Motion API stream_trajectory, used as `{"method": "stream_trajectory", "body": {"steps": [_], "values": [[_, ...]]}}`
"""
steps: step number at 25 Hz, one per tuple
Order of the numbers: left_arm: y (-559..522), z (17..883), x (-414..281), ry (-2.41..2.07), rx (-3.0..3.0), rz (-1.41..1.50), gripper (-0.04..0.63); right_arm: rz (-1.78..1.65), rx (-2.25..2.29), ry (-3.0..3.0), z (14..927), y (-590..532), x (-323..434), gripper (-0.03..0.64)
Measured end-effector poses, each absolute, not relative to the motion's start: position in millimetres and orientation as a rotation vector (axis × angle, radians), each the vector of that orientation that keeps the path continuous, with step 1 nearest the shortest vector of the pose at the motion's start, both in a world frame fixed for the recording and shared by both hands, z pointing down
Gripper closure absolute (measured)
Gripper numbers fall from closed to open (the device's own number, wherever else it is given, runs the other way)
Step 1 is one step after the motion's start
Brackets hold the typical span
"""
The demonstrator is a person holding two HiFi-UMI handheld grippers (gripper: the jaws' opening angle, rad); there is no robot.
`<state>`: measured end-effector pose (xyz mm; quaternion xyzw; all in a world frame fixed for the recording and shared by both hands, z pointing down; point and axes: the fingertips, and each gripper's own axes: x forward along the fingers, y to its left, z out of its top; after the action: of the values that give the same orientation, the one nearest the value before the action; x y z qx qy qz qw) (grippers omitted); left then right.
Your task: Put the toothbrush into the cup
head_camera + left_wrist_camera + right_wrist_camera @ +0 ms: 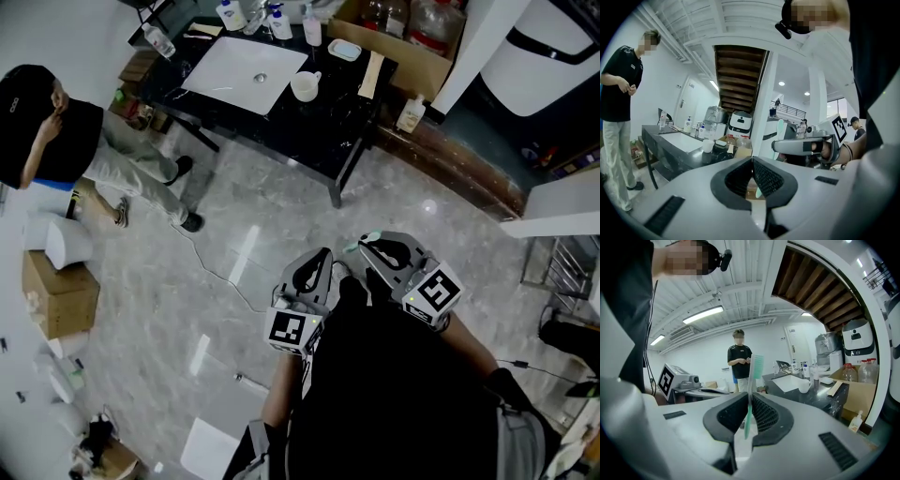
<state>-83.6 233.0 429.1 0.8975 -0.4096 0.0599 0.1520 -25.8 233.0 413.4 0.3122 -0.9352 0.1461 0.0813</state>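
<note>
Right gripper view only: right tongs (749, 401) clenched on 1 toothbrush (754, 366), bristles up; left gripper view only: left tongs (752, 161) clenched, empty; 1 cup (306, 85) on table (323, 141)

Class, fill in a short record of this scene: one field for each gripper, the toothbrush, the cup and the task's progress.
right gripper: shut on the toothbrush
toothbrush: upright, bristle head up
left gripper: jaws together, holding nothing
cup: white, on the dark table beside the white basin, far from both grippers
progress: toothbrush not yet in cup
</note>
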Motion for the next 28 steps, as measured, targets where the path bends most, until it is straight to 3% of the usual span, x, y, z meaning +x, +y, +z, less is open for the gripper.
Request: {"method": "stream_trajectory", "body": {"steps": [28], "values": [[109,434,-45,-1.28,2.491,0.229,0.584,0.447,0.782,-2.88,413,95,4,0.578]]}}
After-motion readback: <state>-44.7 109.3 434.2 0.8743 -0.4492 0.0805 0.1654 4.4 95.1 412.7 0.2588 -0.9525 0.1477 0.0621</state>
